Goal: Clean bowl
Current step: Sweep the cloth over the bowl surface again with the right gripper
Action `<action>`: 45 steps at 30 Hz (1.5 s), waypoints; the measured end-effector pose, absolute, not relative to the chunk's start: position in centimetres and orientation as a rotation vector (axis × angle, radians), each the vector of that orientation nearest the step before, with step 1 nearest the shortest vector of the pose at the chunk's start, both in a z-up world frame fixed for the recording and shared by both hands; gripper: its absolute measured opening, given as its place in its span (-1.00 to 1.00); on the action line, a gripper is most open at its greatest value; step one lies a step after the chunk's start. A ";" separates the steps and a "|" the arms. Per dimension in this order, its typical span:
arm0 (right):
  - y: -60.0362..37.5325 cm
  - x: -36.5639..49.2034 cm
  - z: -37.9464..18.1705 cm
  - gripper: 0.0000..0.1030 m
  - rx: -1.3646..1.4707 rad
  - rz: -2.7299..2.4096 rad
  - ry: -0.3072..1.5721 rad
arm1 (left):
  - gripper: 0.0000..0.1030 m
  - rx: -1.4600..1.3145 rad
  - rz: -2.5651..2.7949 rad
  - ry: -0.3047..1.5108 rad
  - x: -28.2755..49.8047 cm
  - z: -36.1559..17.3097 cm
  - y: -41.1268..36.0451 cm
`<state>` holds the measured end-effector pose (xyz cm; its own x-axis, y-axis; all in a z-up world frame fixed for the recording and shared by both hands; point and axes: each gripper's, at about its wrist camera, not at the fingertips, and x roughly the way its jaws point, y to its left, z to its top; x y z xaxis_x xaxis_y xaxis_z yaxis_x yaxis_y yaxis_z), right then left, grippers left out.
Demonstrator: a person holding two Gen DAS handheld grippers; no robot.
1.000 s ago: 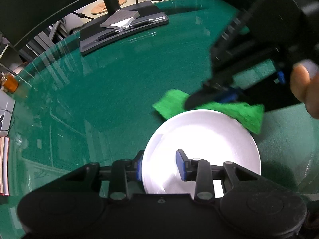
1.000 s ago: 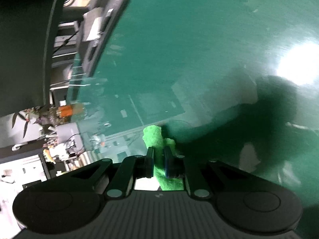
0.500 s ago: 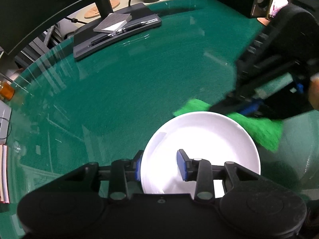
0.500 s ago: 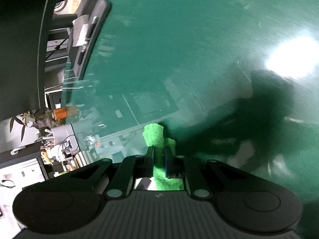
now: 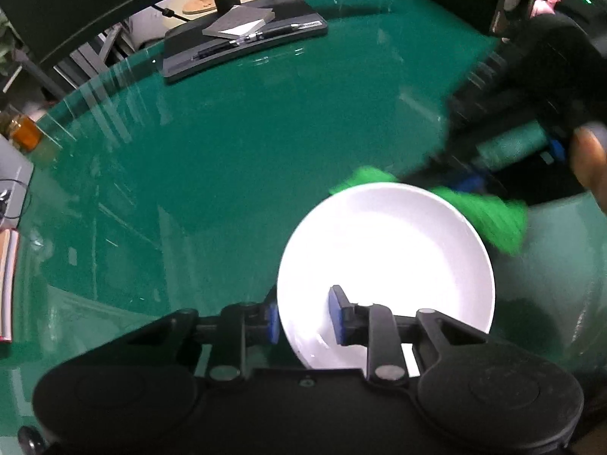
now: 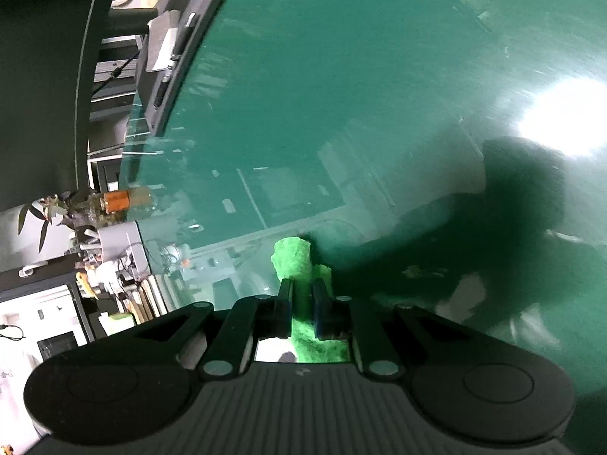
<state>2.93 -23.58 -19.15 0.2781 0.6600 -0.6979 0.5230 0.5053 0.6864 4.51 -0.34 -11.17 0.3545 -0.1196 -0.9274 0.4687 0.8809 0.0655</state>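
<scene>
White bowl on a green table, rim pinched by the left gripper: one blue pad inside the bowl, the other at the outer wall. Interior bright, washed out by glare.

Green cloth draped just beyond the bowl's far rim, one end poking out at the far left of the rim, the bulk at the far right. Clamped tight in the right gripper, fingers pressed together on it, cloth sticking out past the tips and bunched behind them. From the left wrist view, right gripper blurred, hanging over the bowl's far right edge, part of a hand on its body.

Far from the bowl, at the table's back edge: dark tray with a pen and a grey pad. Well to the bowl's left, at the table edge, an orange jar.
</scene>
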 end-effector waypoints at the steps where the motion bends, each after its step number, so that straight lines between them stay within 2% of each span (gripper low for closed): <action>1: -24.0 2.2 -19.1 -0.78 1.136 0.118 1.377 | -0.51 0.350 -0.398 1.149 4.6 -11.2 -0.3; 6: -24.4 1.9 -19.1 -0.77 1.166 0.097 1.377 | -0.46 0.401 -0.441 1.137 5.3 -11.5 -0.9; 15: -19.8 6.6 -18.0 -0.78 1.129 0.217 1.327 | -0.44 0.407 -0.443 1.128 4.8 -11.9 -1.5; 22: -23.3 2.8 -18.9 -0.78 1.145 0.121 1.354 | -0.32 0.424 -0.487 1.111 1.5 -11.0 -3.3; 30: -24.7 0.3 -20.2 -0.78 1.243 0.081 1.363 | -0.37 0.418 -0.459 1.104 -2.1 -9.4 -3.4; 32: -24.1 1.1 -19.9 -0.78 1.232 0.086 1.355 | -0.45 0.419 -0.454 1.107 -3.4 -9.1 -3.6; 33: -23.8 1.4 -19.8 -0.78 1.221 0.091 1.354 | -0.57 0.420 -0.451 1.109 -4.1 -9.0 -3.7; 40: -18.5 6.5 -17.9 -0.78 1.064 0.215 1.350 | -0.50 0.425 -0.433 1.117 -8.8 -8.0 -4.3; 45: -16.6 6.9 -16.9 -0.82 1.002 0.288 1.344 | -0.45 0.413 -0.441 1.120 -9.9 -7.0 -4.3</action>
<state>6.94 -16.56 -16.95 0.2621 0.6940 -0.6706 0.3582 0.5753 0.7353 -9.89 -4.29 -7.04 0.3684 -0.1291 -0.9207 0.5329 0.8408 0.0953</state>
